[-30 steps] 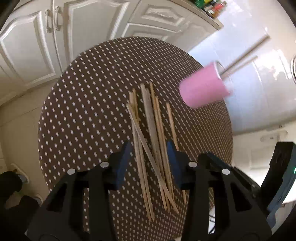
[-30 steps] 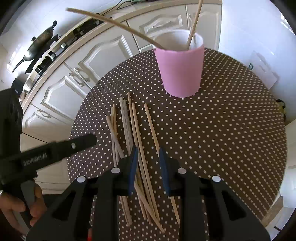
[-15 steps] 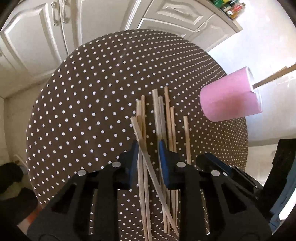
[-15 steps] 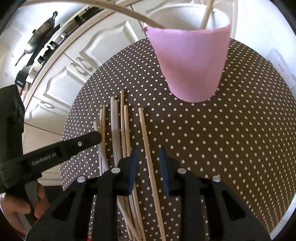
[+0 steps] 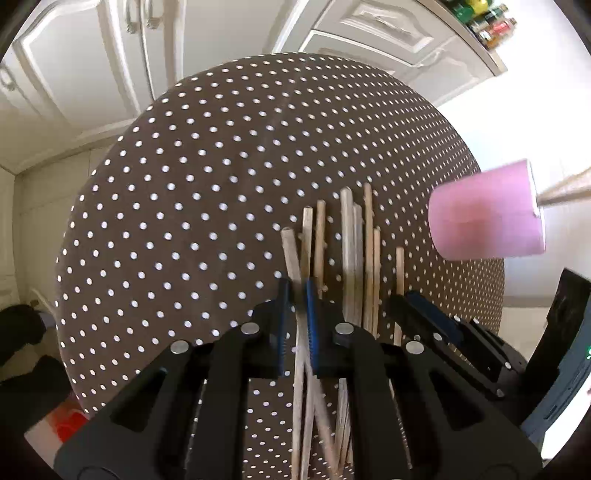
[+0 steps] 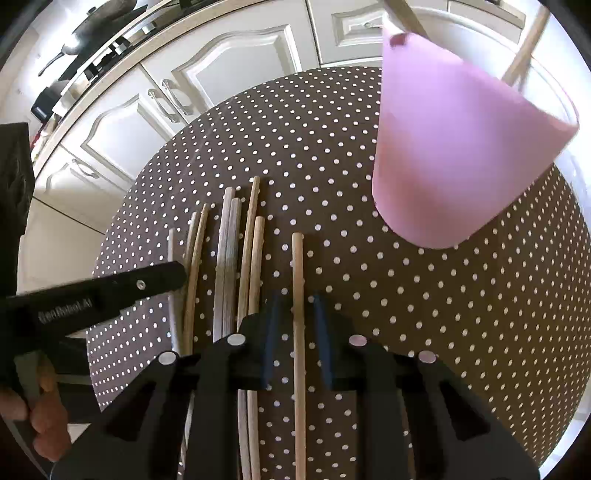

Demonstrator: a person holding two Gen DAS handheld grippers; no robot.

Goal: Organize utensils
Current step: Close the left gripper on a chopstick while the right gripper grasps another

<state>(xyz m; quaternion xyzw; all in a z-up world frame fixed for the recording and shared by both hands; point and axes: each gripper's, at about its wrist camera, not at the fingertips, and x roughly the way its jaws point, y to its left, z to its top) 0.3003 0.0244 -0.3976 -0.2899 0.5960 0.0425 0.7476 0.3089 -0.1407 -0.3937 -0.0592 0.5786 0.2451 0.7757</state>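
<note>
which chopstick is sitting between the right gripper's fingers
The lone chopstick lying farthest right, nearest the pink cup. A gap separates it from the bunched others, and the open right gripper straddles it.

White lettering is showing along the black side of the left hand-held gripper point(image 6: 110, 291), seen from the right wrist view. It is reading "GenRobot.AI", though the print is blurred here and the last letters are looking uncertain. Small jars and bottles point(image 5: 484, 18) are standing on a shelf at the top right of the left wrist view, and their labels are appearing too small to read. No other words, numbers or signs are showing in either view.
</note>
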